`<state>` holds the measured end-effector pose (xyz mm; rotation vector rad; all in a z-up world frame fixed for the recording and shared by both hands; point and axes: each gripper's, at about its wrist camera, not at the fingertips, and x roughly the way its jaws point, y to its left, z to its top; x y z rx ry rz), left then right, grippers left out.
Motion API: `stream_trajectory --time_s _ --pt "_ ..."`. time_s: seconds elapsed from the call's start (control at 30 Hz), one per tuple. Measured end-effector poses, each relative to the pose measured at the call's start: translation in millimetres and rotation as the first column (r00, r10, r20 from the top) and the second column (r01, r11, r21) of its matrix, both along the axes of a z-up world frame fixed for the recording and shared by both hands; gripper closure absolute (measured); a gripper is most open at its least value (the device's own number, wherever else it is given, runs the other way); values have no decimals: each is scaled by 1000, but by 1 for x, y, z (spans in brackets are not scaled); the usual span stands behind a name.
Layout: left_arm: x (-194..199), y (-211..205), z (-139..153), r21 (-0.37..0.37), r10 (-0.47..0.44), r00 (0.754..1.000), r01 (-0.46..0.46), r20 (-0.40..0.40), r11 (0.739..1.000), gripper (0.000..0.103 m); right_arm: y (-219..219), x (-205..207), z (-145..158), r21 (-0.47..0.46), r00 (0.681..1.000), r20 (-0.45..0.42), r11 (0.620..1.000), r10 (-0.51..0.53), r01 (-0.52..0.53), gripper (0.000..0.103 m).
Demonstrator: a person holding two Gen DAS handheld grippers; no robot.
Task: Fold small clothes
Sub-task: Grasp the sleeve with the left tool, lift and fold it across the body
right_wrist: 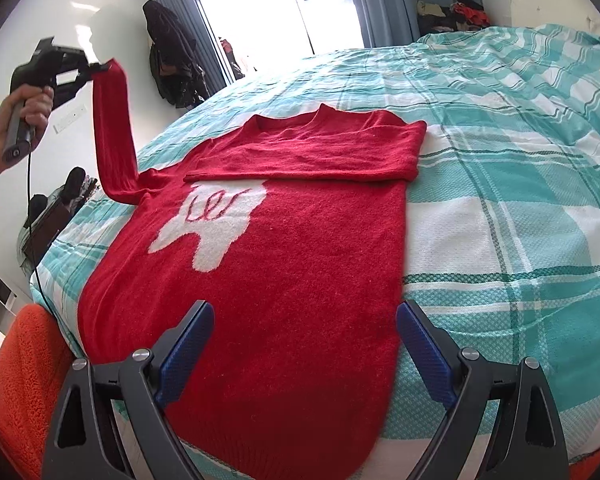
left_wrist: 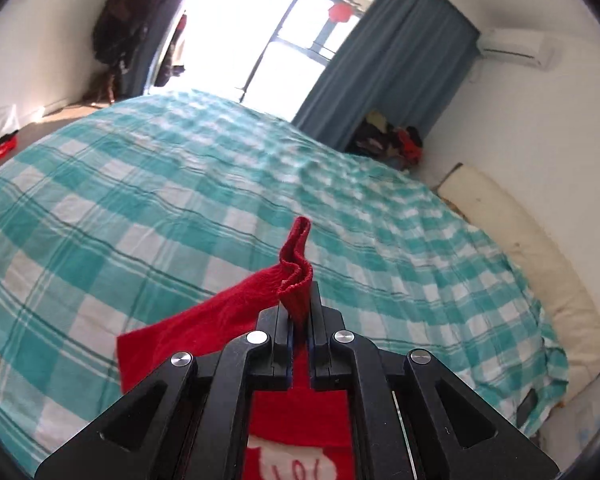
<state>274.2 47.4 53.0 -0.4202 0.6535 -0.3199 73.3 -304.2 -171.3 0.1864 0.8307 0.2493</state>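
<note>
- Left wrist view: my left gripper (left_wrist: 299, 312) is clenched on the ribbed cuff (left_wrist: 296, 264) of the red knitted sweater's sleeve; the cuff bunches up and pokes out past the black fingertips.
- The rest of that sleeve (left_wrist: 188, 328) trails off to the left below me, and the sweater's red front with its white motif shows between the gripper's arms at the bottom of the view.
- Ahead lies the wide teal-and-white checked bedsheet (left_wrist: 180, 184), bare all the way to its far edge, with a cream pillow (left_wrist: 540, 264) along the right wall.
- Beyond the bed are a bright window, a blue-grey curtain (left_wrist: 384, 64) and a heap of clothes (left_wrist: 388, 140) in the corner.
- Right wrist view: my right gripper (right_wrist: 305, 344) hangs released, blue pads (right_wrist: 188, 344) spread wide above the sweater's lower body.
- The red sweater (right_wrist: 292, 264) lies flat on the bed near its left edge, one sleeve folded across the chest just under the collar.
- The other sleeve rises off the bed to my left gripper (right_wrist: 100, 66), raised in my hand (right_wrist: 28, 112).
- Open sheet stretches to the right of the sweater; an orange fleecy blanket (right_wrist: 24, 380) sits at the bed's lower left corner.
</note>
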Motion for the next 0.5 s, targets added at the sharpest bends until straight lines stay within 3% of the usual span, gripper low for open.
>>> stream_trajectory --time_s 0.07,0.13,0.2,0.3,0.37,0.43,0.5 --pt "0 -66 -14 30 -126 992 127 -30 991 91 -8 0 1 13 1000 2 1000 -25 25 11" --pt "-1 -119 -51 108 -224 964 240 -140 965 38 -16 -1 2 24 999 2 998 -50 50 11" --pt "-17 -137 -91 177 -233 947 274 -221 945 40 -25 -1 3 33 997 2 997 -75 75 11" --pt "-56 -110 -133 162 -230 925 287 -302 944 41 -38 -1 4 65 994 1 992 -113 112 11" --pt "-78 -66 -143 173 -163 937 224 -310 959 41 -46 -2 4 90 991 -2 987 -132 132 11" --pt "-89 -19 -147 233 -51 952 125 -302 964 42 -50 -1 2 103 990 -8 985 -137 137 11" --pt "-93 27 -150 337 55 958 45 -281 940 42 -50 2 -2 110 991 -17 985 -130 131 11"
